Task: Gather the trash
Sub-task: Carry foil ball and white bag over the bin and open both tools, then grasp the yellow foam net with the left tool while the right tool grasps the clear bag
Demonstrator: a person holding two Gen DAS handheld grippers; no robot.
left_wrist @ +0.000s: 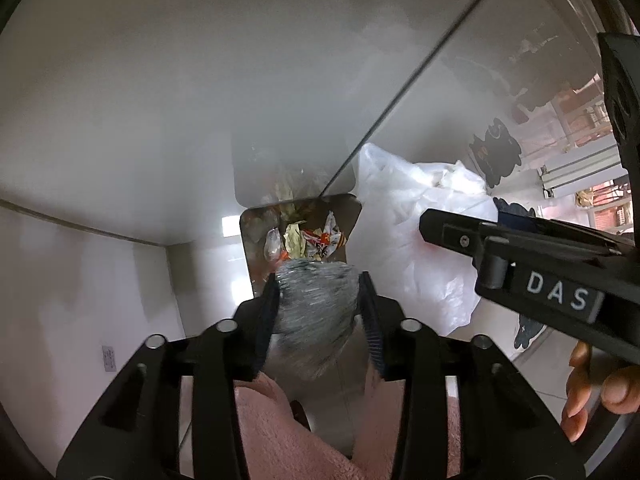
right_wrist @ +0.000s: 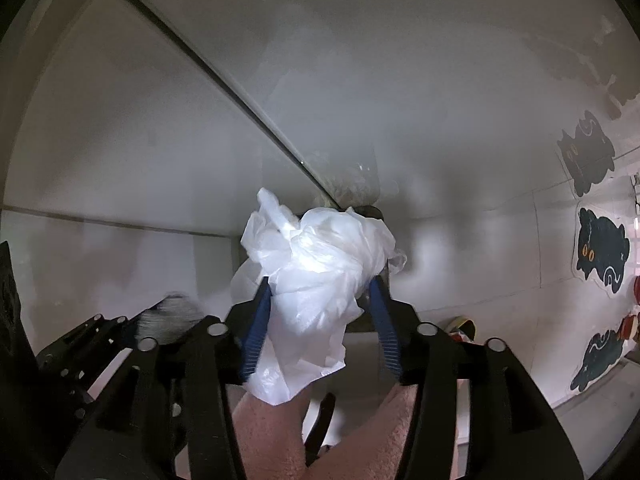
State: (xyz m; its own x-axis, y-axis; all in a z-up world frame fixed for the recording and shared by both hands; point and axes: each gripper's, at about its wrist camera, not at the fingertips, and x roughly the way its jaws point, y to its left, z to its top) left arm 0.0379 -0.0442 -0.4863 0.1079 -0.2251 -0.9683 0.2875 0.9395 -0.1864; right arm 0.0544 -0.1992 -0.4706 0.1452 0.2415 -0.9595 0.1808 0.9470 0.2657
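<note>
While the left gripper clamps a grey crumpled wad above an open bin holding wrappers, the right-wrist view shows the right gripper clamped on a white plastic bag near the same corner.

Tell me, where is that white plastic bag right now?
The bag is clamped in the right claw, held just right of the open bin of wrappers.
</note>
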